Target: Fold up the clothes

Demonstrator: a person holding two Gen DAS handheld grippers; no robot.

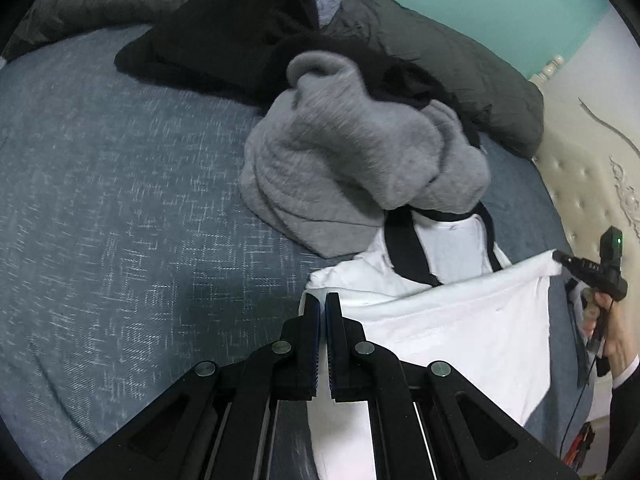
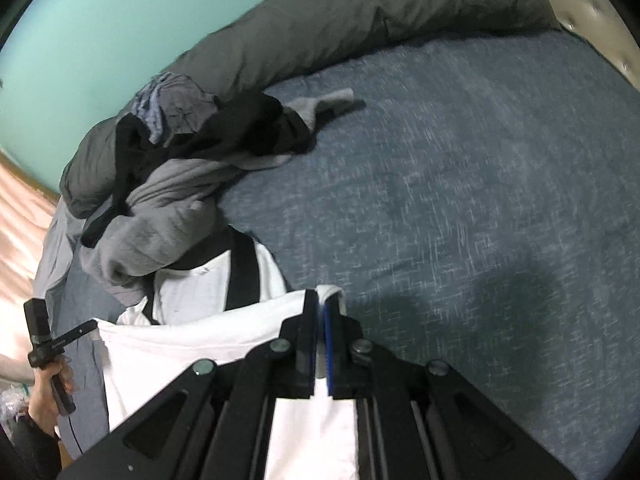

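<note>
On the near side of the blue-grey bed cover, both grippers are pinching the same white garment by one stretched edge. The left gripper is sitting with its jaws closed on one corner of the cloth; the right gripper is clamping the opposite corner, and the hem is running taut between them while the rest is hanging down toward the cameras. A hand is gripping the right tool's handle at the edge of the left view. Just behind the white cloth, its black-trimmed part is lying flat, touching a crumpled grey sweater. Beyond that, black clothes are piling against a dark duvet. To one side, the cover is lying bare and wide, offering open room.
</note>
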